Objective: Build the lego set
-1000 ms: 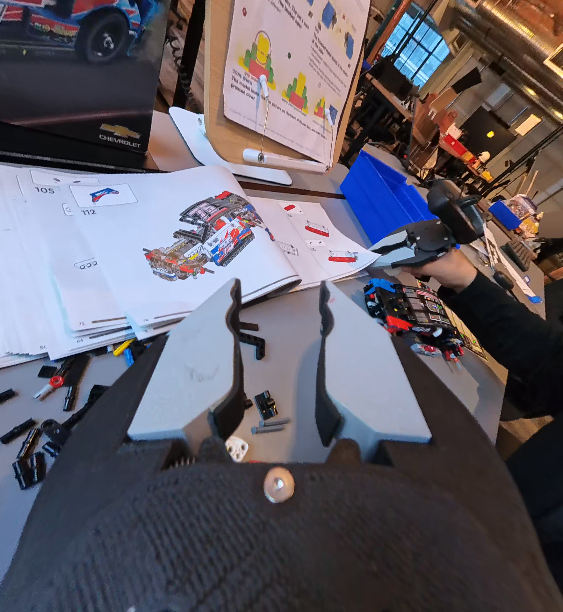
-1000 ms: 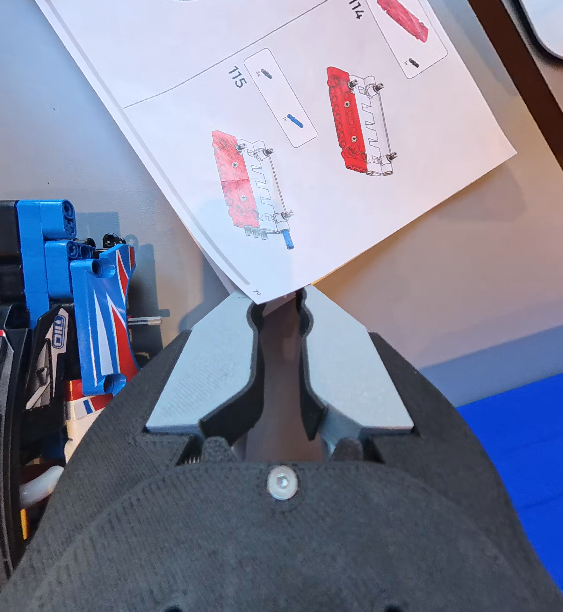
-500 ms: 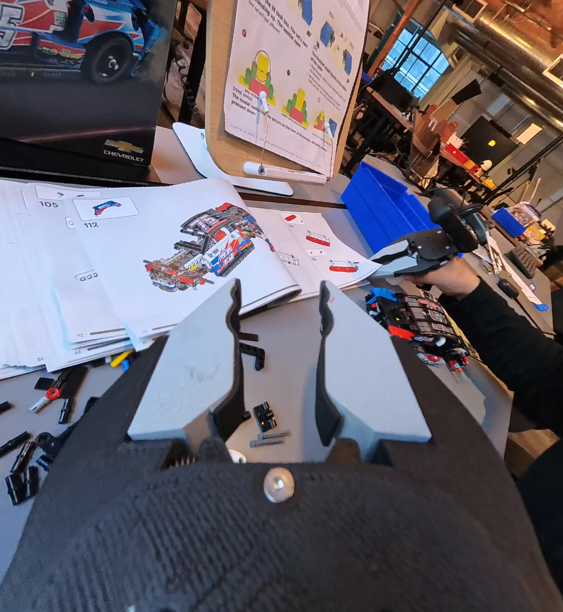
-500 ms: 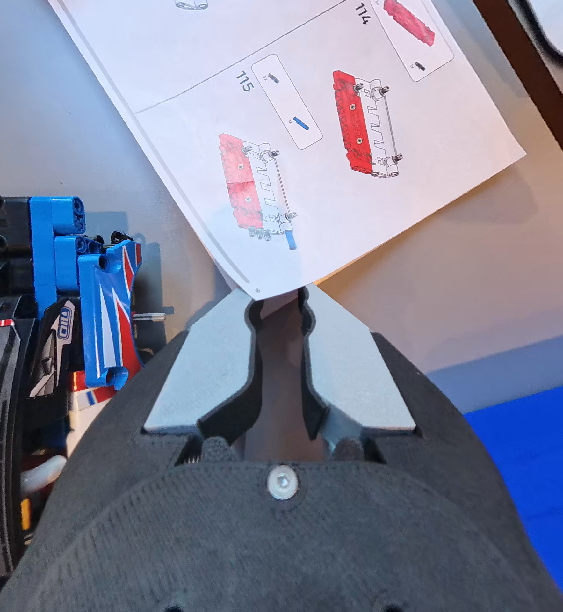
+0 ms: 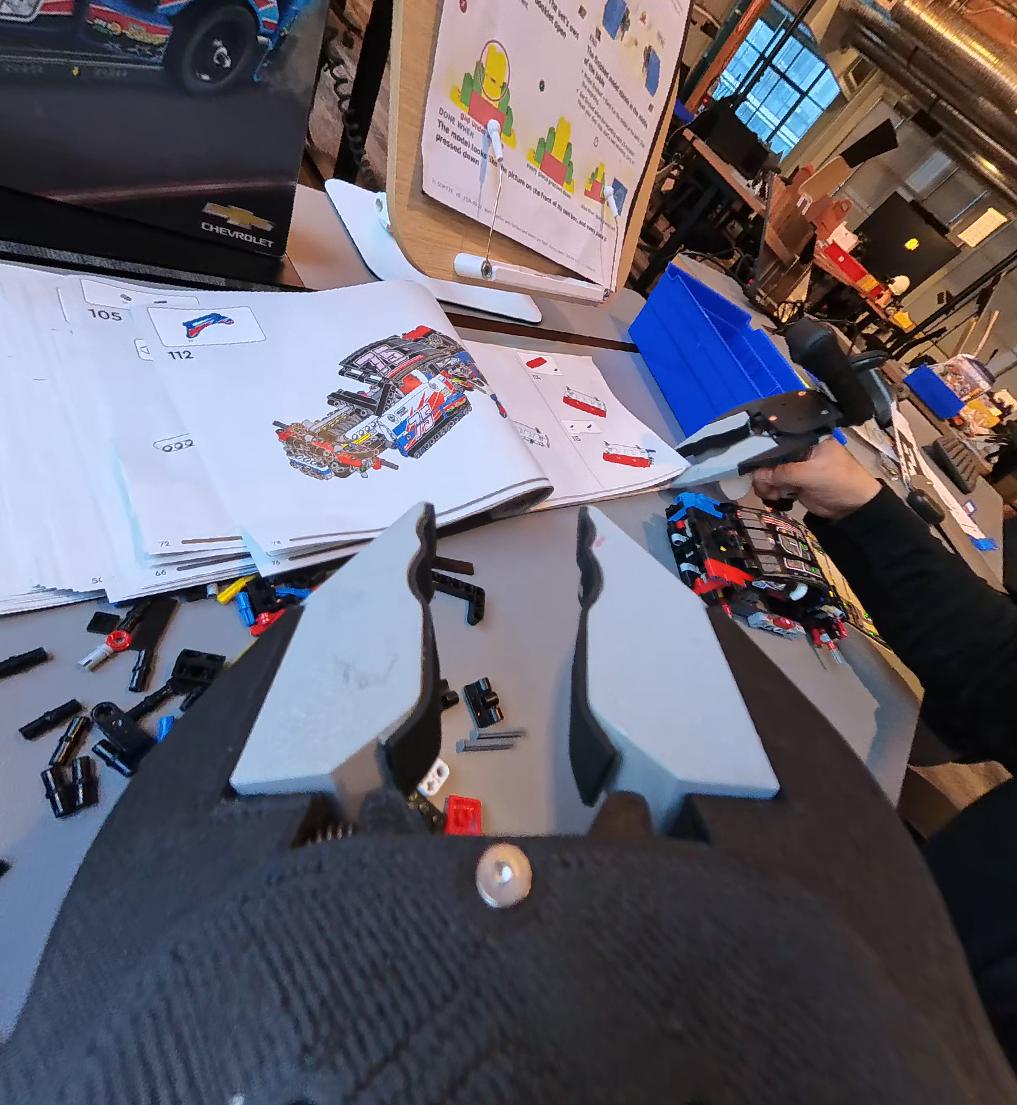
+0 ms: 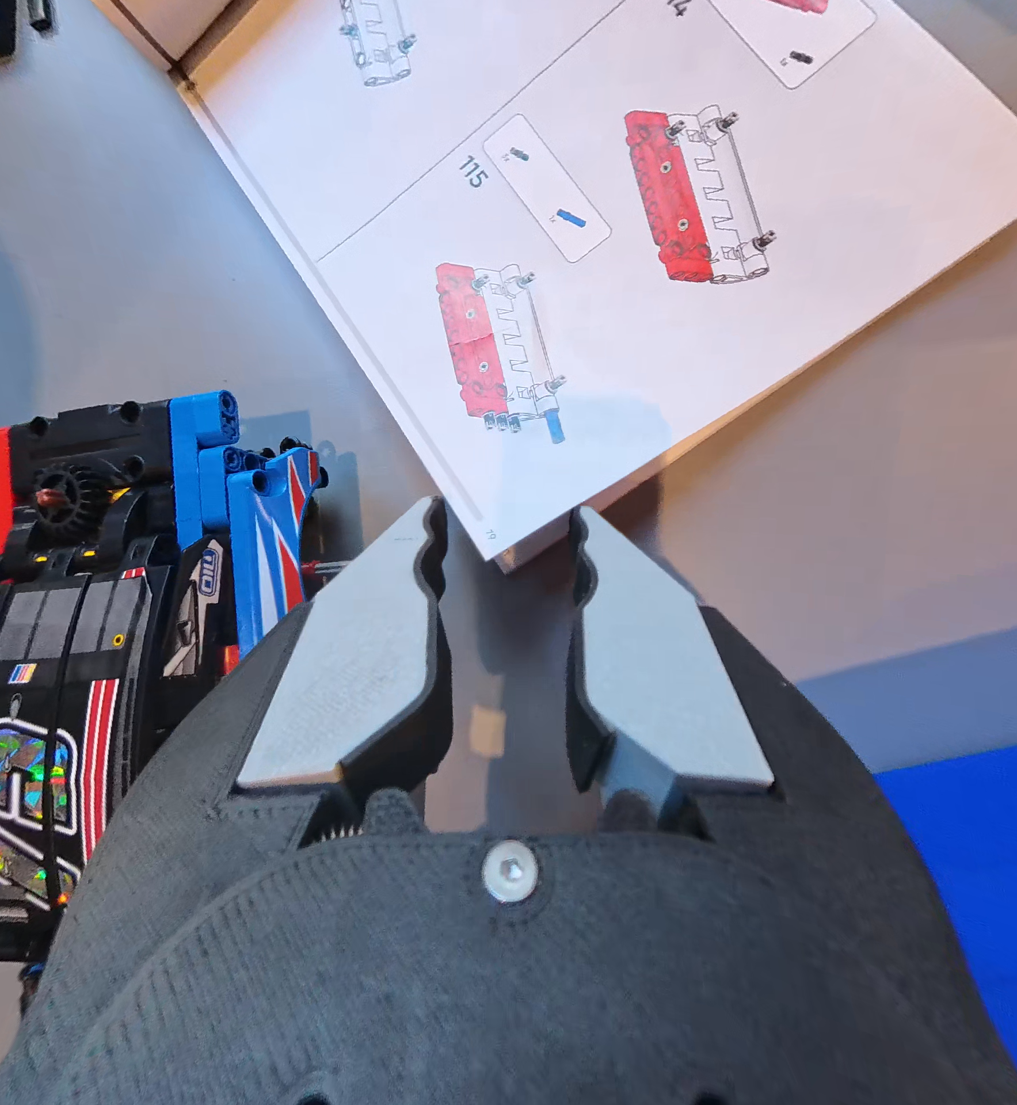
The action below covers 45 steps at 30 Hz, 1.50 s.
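Note:
The open instruction booklet (image 5: 314, 418) lies on the grey table, showing a car drawing. My left gripper (image 5: 503, 532) is open and empty, held above loose pieces near the booklet's front edge. A small red piece (image 5: 464, 813) lies between its fingers, low down. The partly built black, red and blue car (image 5: 751, 568) stands to the right. My right gripper (image 6: 506, 520) is open, with the corner of the booklet page (image 6: 553, 299) lying just past its tips. The car (image 6: 75, 598) is to its left. It also shows in the left wrist view (image 5: 697, 460), held by a hand.
Several loose black, blue and red pieces (image 5: 123, 705) lie scattered at the left. A blue bin (image 5: 703, 359) stands beyond the booklet and shows at the right (image 6: 972, 867). The set's box (image 5: 123, 119) and a wooden stand with a sheet (image 5: 541, 119) stand at the back. Spacing between my two grippers at the tips: around 40 centimeters.
My right gripper's jaws have widened and it has drawn back a little from the page corner, which now lies flat. My left gripper has tilted and pulled back slightly.

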Available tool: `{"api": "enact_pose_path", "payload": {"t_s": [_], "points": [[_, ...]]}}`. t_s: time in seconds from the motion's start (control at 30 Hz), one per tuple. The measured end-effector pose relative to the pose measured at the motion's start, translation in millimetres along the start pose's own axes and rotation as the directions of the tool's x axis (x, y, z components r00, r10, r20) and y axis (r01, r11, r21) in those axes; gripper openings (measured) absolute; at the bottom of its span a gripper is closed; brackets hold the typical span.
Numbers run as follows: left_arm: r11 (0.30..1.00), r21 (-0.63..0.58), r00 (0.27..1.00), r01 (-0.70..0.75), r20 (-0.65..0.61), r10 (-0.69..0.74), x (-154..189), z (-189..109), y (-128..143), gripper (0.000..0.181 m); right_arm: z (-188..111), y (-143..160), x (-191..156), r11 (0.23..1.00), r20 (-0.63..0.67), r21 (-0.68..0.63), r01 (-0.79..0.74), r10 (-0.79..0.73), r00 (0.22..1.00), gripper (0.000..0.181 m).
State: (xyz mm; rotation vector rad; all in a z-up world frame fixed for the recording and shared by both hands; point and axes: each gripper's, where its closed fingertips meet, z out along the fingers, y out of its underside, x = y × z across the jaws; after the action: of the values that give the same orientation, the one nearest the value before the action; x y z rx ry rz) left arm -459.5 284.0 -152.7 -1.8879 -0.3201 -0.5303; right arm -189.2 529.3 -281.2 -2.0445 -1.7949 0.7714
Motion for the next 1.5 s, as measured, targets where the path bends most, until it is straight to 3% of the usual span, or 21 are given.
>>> {"api": "enact_pose_path", "payload": {"t_s": [0.2, 0.47, 0.83, 1.5], "points": [[1.000, -0.001, 1.000, 0.009, 0.000, -0.009, 2.5, -7.5, 4.2, 0.045, -1.4, -2.7, -1.9, 0.999, 0.025, -0.001, -0.036, 0.036, 0.999, 0.031], [1.000, -0.014, 1.000, 0.024, 0.006, -0.024, 4.6, -20.8, 18.7, 0.045, 2.9, -6.4, -8.5, 0.998, 0.054, -0.024, -0.064, 0.065, 0.996, 0.005], [0.998, -0.047, 0.999, 0.042, 0.014, -0.042, 3.0, -27.2, 40.7, 0.045, 6.7, -3.5, -3.6, 0.996, 0.007, -0.019, -0.087, 0.087, 0.996, 0.005], [0.997, -0.055, 0.999, 0.049, 0.016, -0.048, 2.8, -27.9, 44.7, 0.045, 2.2, -1.3, -6.7, 0.991, 0.059, 0.005, -0.131, 0.131, 0.990, 0.019]]}}
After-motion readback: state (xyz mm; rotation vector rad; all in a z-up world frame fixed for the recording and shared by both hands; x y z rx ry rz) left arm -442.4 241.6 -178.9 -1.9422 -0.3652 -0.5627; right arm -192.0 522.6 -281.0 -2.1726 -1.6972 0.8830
